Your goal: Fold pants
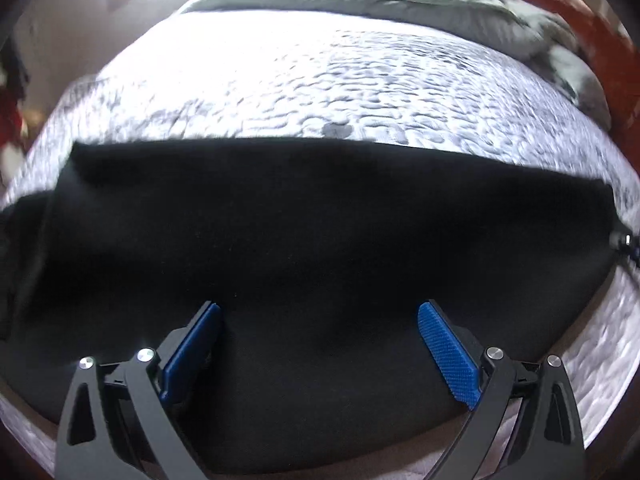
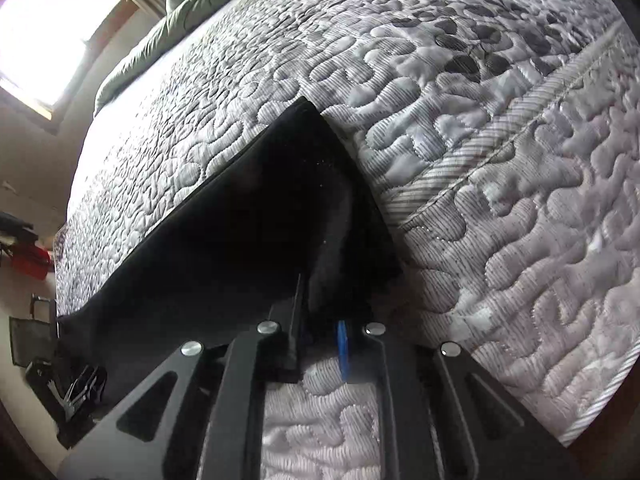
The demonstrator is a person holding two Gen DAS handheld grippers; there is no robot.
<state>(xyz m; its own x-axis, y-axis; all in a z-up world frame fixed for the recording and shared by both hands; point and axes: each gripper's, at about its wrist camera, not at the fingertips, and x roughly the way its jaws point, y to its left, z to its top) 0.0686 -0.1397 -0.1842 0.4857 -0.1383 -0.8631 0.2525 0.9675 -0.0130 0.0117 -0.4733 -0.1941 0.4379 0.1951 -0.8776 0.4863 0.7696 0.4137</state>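
Note:
Black pants (image 1: pixel 312 240) lie flat across the near part of a quilted bed, stretched from left to right. My left gripper (image 1: pixel 320 320) is open just above the pants' near middle, its blue pads (image 1: pixel 448 356) wide apart with nothing between them. My right gripper (image 2: pixel 320 300) is shut on the end of the pants (image 2: pixel 240 216), with the black cloth bunched between its fingers. The right gripper also shows at the far right edge of the left wrist view (image 1: pixel 628 246), at the pants' right end.
The bed has a grey-white quilted cover (image 1: pixel 320 80). A crumpled grey-green blanket (image 1: pixel 400 0) lies at the far end. A reddish wooden bed frame (image 1: pixel 592 40) runs along the right. A bright window (image 2: pixel 48 32) is at the left, with clutter on the floor (image 2: pixel 60 380).

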